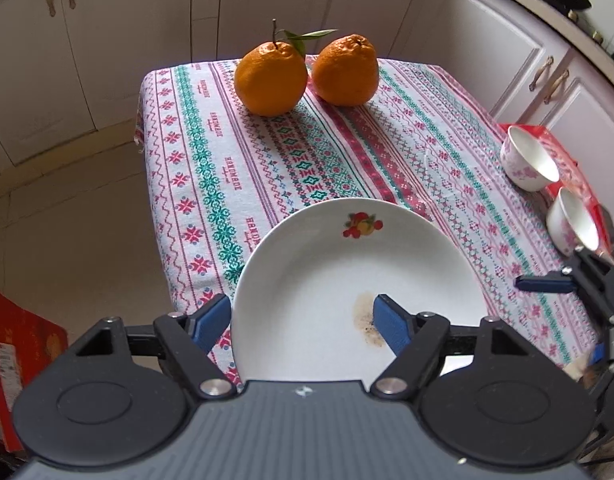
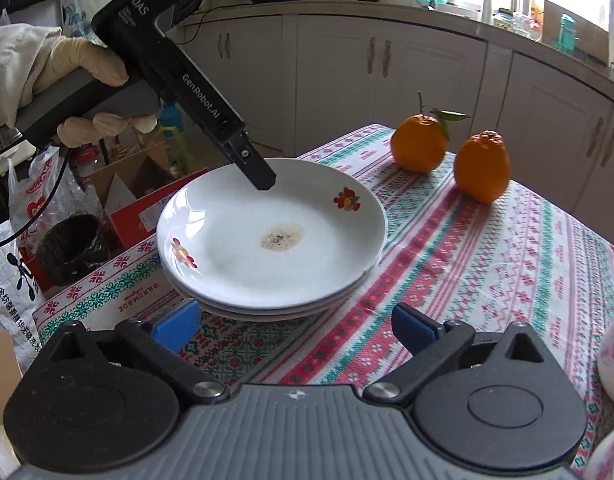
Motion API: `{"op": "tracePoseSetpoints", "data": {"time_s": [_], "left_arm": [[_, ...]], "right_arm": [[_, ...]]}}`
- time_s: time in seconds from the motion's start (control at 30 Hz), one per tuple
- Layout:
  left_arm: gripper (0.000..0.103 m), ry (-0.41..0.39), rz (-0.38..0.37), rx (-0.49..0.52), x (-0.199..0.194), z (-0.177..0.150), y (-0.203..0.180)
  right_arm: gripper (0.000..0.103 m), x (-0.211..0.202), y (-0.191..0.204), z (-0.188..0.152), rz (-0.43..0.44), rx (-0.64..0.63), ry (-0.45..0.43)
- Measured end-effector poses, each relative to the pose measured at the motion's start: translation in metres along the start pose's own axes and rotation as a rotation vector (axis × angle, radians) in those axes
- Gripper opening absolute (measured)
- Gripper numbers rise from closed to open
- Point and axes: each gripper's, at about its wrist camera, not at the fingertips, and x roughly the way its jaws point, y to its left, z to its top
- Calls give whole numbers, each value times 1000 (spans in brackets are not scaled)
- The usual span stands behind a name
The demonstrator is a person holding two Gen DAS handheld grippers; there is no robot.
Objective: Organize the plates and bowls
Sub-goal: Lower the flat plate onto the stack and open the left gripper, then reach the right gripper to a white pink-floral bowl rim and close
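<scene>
White kitchen cabinets (image 2: 427, 72) surround a small bench (image 1: 387, 152) under a patterned cloth. Near its corner sits a stack of plates (image 2: 267, 240), the top one stained. Straddling that plate's rim, the left claw (image 1: 303, 320) is parted, pads not pressing. Before the stack, the right claw (image 2: 295, 326) gapes, empty. Two bowls (image 1: 531, 164) stand at the bench's edge, two oranges (image 1: 307, 74) beyond.

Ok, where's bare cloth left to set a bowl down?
Bare patterned tablecloth lies between the stack of white fruit-print plates, the two oranges and the two pink-flowered white bowls. Crowded: the near edge, with both grippers at the plates, and the bowls' edge.
</scene>
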Motion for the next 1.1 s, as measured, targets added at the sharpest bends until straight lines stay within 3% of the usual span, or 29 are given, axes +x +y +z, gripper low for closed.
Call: {"op": "tracePoseSetpoints", "data": {"time_s": [0.3, 0.5, 0.8, 0.9, 1.1], "left_arm": [[80, -88, 48, 147, -14, -2, -47], [87, -233, 86, 276, -26, -20, -105], [92, -389, -93, 325, -20, -65, -200], [93, -387, -151, 358, -13, -73, -230], [95, -380, -180, 425, 9, -85, -277]], "right_arm": [[103, -33, -3, -9, -91, 3, -30], [103, -69, -4, -21, -177, 8, -76], [103, -135, -26, -65, -360, 54, -93], [103, -157, -36, -83, -412, 78, -91], [103, -186, -63, -116, -483, 168, -76]]}}
